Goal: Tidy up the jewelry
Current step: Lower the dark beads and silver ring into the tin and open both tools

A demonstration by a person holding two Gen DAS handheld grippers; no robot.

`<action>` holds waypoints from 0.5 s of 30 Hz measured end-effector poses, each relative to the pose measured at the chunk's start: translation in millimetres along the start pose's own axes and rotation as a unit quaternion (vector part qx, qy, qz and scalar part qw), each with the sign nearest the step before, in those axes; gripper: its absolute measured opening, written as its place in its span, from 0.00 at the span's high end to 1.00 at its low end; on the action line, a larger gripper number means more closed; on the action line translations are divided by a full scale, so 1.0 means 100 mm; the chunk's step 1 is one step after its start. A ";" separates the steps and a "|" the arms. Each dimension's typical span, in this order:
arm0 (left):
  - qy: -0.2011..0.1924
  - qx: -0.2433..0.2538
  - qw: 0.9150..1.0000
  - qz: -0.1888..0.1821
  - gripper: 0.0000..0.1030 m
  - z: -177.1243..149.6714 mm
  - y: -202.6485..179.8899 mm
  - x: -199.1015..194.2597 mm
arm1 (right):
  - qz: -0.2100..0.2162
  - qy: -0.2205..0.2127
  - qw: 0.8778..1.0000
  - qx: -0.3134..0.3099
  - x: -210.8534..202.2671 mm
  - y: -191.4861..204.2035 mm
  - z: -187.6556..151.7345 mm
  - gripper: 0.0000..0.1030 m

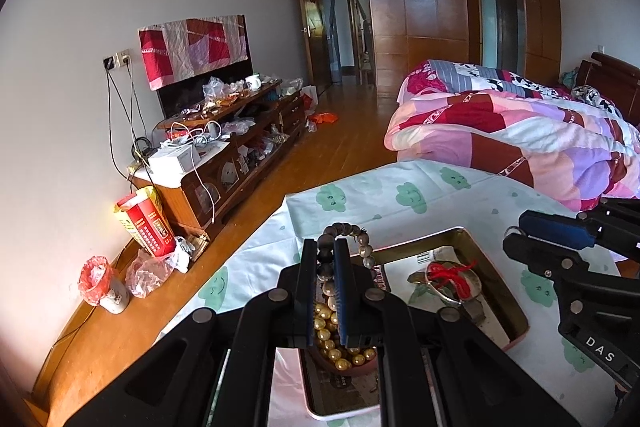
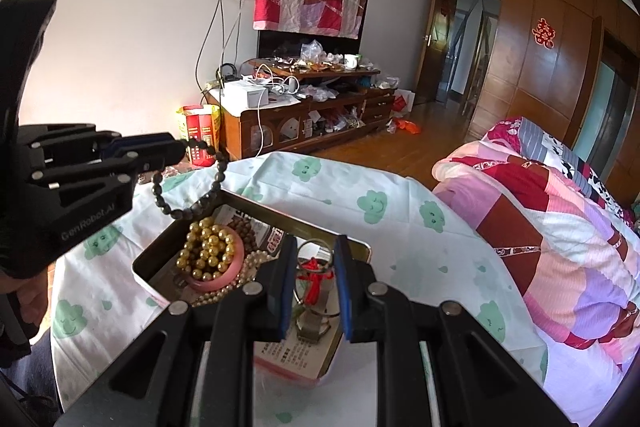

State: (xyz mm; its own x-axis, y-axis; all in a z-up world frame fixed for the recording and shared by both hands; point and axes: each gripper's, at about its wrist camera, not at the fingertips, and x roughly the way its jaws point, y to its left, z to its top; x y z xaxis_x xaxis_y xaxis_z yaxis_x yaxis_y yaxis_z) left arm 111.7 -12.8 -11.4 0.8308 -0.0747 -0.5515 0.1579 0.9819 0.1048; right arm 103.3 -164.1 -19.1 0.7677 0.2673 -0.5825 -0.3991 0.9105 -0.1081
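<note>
Holding: left gripper (image 1: 325,269) fingers pinch the dark bead bracelet (image 1: 347,229), which hangs above the tin's far-left corner.
Right gripper (image 2: 312,287): fingers narrow, gripping nothing, above the red-threaded bangle (image 2: 316,281).
Tin (image 1: 508,287): on the table (image 1: 400,195), containing gold beads (image 2: 206,247).

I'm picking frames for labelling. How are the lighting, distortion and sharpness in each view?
Left wrist view: strong fisheye bend, dark corners, daylight washes out the lower-left wall; the dark bead bracelet in the left gripper is sharp. Right wrist view: same bend; gold beads glint.
</note>
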 end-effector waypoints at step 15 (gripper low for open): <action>0.024 -0.004 1.000 -0.003 0.93 -0.05 -0.01 0.26 | -0.009 0.014 1.000 -0.002 0.31 0.03 0.07 0.80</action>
State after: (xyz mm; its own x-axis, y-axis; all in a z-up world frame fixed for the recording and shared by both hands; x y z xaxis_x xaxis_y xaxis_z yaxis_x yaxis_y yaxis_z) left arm 130.1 -15.2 -30.0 0.8033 -0.0717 -0.5912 0.1572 0.9830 0.0944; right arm 129.3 -150.9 -31.5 0.7600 0.2417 -0.6033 -0.3872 0.9140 -0.1216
